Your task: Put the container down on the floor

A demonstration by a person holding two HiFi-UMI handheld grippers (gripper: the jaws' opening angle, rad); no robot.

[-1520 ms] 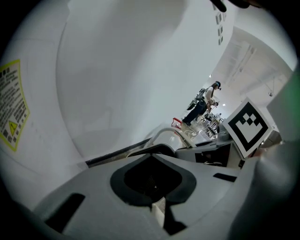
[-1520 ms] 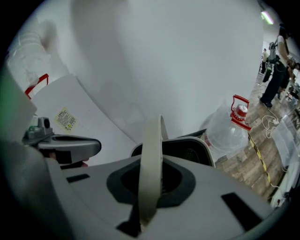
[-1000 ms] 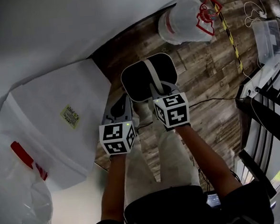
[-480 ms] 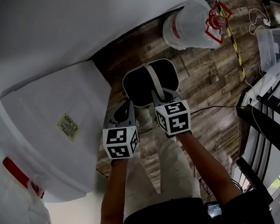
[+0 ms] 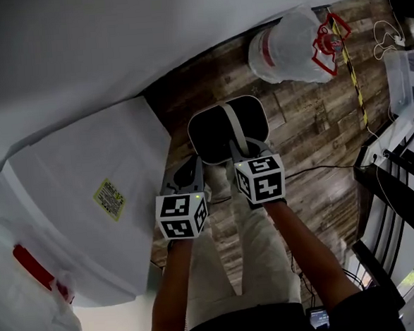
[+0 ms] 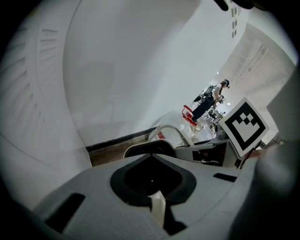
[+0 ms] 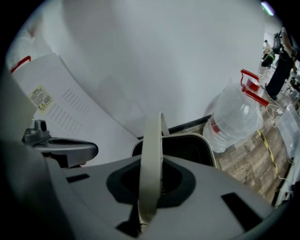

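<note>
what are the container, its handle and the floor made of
The container looks like moulded plastic: smooth cream rim, dark inside. Its handle is a thin cream band, probably the same plastic. The floor shows brown planks with grain and seams: wood or wood-look laminate, which one I cannot tell.

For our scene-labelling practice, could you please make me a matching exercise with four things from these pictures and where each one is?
Things:
1. container handle
2. water jug
3. yellow label
4. striped tape

Places:
A. stuck on the white box
B. clamped between the jaws of the right gripper
C. on the wood floor beside the wall, red carrier at its neck
D. stretched in a line along the floor

Pairs: 1-B, 2-C, 3-A, 4-D
</note>
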